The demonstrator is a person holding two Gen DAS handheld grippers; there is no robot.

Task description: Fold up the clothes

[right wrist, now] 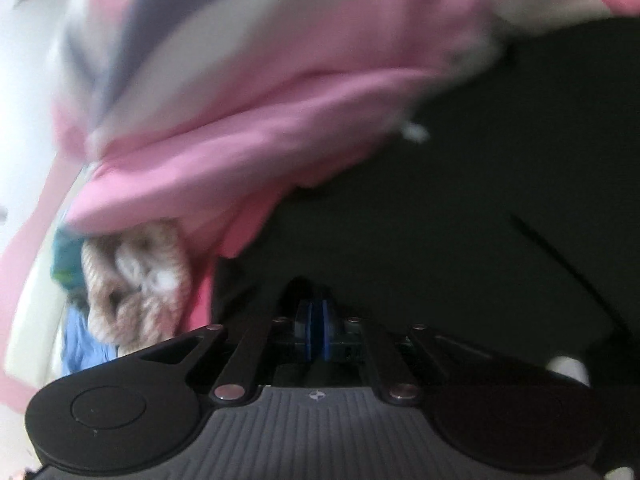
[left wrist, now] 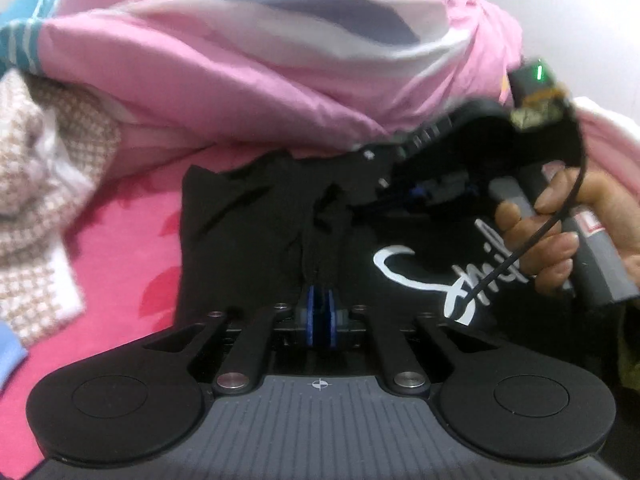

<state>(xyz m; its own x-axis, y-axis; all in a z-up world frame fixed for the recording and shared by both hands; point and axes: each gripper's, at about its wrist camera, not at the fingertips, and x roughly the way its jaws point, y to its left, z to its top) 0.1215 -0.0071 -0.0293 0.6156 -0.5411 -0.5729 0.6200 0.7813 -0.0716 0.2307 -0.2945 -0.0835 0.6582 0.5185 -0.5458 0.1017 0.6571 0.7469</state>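
A black T-shirt (left wrist: 248, 240) with white script lettering (left wrist: 416, 276) lies on the pink bedsheet (left wrist: 132, 248). In the left wrist view a ridge of its cloth runs up out of my left gripper (left wrist: 320, 312), whose blue pads stand close together on it. A hand (left wrist: 552, 236) holds my right gripper (left wrist: 376, 184) at the upper right, its tips sunk in the shirt's far edge. The right wrist view is blurred: the black T-shirt (right wrist: 440, 220) fills its right half, and the right gripper (right wrist: 317, 332) has its pads nearly together with dark cloth over them.
A bulky pink quilt (left wrist: 256, 60) with white and grey bands rises just behind the shirt. A brown-and-white checked cloth (left wrist: 44, 184) lies to the left, with a blue cloth (left wrist: 8, 356) below it and teal striped fabric (left wrist: 20, 44) above. A pale wall (left wrist: 580, 32) shows at the upper right.
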